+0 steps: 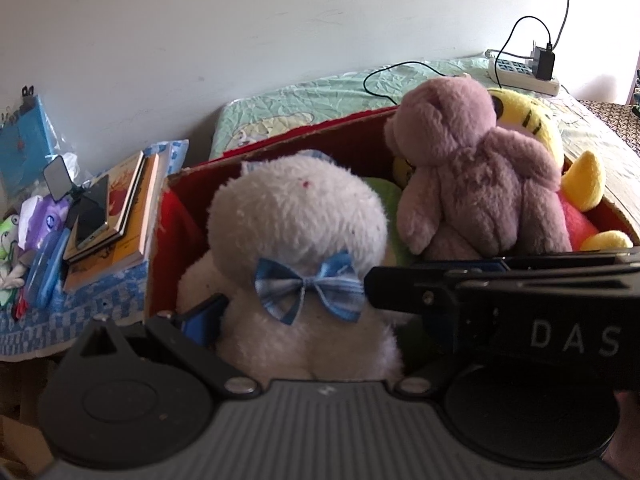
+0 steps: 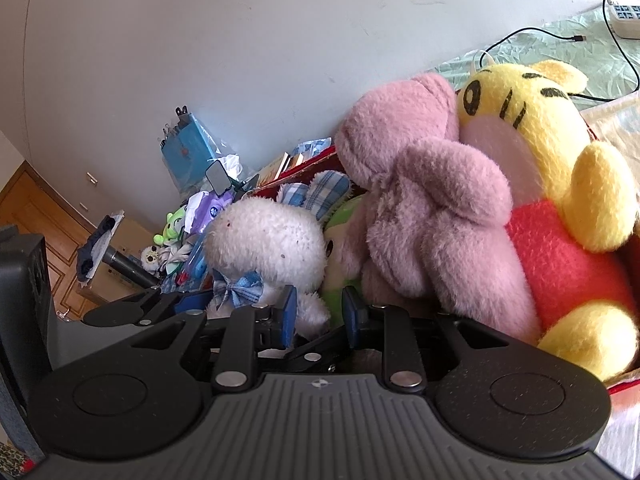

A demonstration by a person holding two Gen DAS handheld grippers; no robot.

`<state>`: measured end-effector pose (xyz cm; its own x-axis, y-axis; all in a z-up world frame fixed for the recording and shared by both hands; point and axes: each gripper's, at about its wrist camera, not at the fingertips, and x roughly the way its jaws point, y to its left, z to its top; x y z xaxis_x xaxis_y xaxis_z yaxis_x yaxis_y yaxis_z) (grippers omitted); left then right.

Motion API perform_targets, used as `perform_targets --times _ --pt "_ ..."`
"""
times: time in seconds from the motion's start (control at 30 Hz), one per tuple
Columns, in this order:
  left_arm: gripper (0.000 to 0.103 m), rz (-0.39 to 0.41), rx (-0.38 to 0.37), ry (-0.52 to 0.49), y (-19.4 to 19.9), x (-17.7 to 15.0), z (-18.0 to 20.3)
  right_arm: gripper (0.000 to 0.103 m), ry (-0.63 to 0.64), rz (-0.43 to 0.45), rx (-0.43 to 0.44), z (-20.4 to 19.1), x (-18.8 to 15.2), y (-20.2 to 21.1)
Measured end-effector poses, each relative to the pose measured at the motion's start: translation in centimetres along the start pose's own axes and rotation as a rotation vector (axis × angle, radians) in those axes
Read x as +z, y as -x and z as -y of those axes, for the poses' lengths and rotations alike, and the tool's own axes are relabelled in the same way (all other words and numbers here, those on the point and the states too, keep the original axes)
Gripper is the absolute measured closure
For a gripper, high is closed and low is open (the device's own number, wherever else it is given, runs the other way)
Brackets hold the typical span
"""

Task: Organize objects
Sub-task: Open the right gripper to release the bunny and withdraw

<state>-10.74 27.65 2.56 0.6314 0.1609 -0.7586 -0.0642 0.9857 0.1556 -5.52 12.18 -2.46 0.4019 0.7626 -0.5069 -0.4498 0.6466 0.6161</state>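
While white plush [image 1: 298, 248] stands upright in red box [image 1: 176, 184], bow facing camera, left gripper [image 1: 298, 312] spread wide around its body; right gripper [image 2: 318, 312] part open, empty; pink bear [image 1: 476, 168] upright beside

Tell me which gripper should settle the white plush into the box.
Left. The left gripper already straddles the white plush above the box; the right gripper sits open beside it, holding nothing.

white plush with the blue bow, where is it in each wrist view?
Left wrist: white plush sits centre frame, in the red box, its body between the left claw's fingers.
Right wrist: white plush sits left of centre, just above the right claw.
Shared landmark: purple plush, directly right of it.
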Motion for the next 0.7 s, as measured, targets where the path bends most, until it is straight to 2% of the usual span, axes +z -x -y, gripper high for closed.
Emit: perform_targets --times 0.2,0.47,0.6,0.7 --pt "0.0 0.003 0.008 0.006 0.0 0.0 0.1 0.077 -0.003 0.001 0.037 0.4 0.1 0.4" --pt "0.0 -0.015 0.058 0.022 0.5 0.3 0.5 0.076 0.012 0.015 0.062 0.1 0.1 1.6" --pt "0.0 -0.011 0.097 0.04 1.8 0.6 0.5 0.065 0.043 0.066 0.049 -0.3 0.3 3.3" --pt "0.0 -0.013 0.109 0.061 2.8 1.0 0.8 0.065 0.033 0.099 0.044 0.1 0.6 4.6"
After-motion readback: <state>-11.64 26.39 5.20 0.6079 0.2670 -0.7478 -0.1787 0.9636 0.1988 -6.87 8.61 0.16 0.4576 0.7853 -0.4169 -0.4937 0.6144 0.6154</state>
